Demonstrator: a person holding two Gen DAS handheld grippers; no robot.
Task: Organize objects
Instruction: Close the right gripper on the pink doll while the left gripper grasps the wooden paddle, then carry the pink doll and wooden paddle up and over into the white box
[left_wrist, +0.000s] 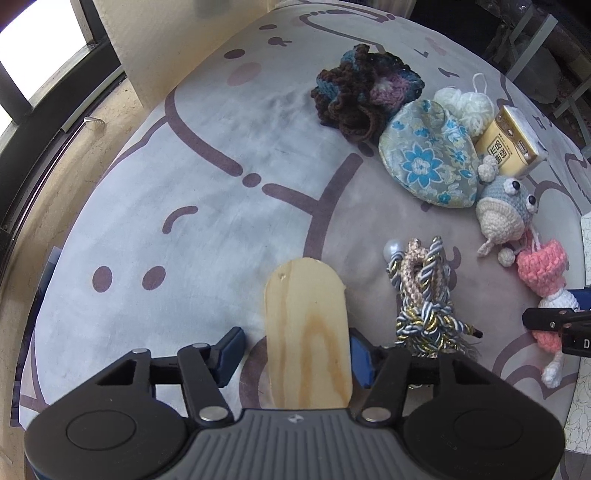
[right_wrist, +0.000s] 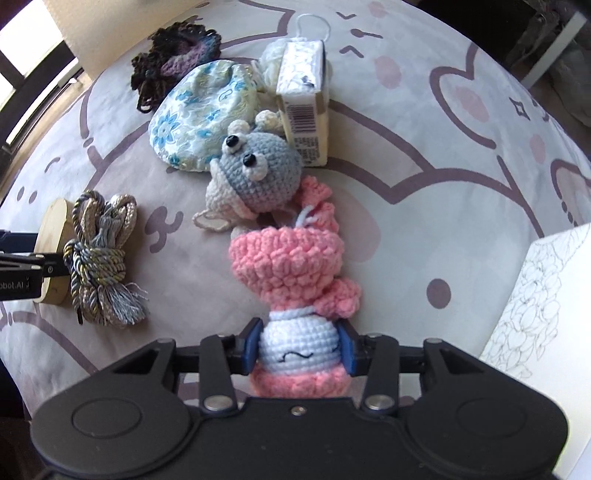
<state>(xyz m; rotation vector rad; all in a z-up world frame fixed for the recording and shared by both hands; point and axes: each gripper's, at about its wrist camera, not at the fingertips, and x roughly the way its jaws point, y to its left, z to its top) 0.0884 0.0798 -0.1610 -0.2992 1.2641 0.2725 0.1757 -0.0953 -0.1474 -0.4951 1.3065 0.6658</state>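
Note:
A flat wooden tag (left_wrist: 307, 339) lies between the fingers of my left gripper (left_wrist: 293, 352). The right pad touches its edge, the left pad stands clear, so the jaws are open around it. It also shows in the right wrist view (right_wrist: 51, 236). My right gripper (right_wrist: 300, 349) is shut on the white head of a pink crochet doll (right_wrist: 295, 280), which lies on the cloth; the doll also shows in the left wrist view (left_wrist: 541, 271). A braided cord tassel (left_wrist: 424, 295) lies just right of the tag.
On the printed cloth (left_wrist: 184, 184) lie a dark crochet piece (left_wrist: 360, 88), a blue floral pouch (left_wrist: 428, 155), white yarn (left_wrist: 465, 103), a small carton (left_wrist: 511, 142) and a grey-blue crochet toy (left_wrist: 504, 205). A white patterned box (right_wrist: 539, 295) stands at the right.

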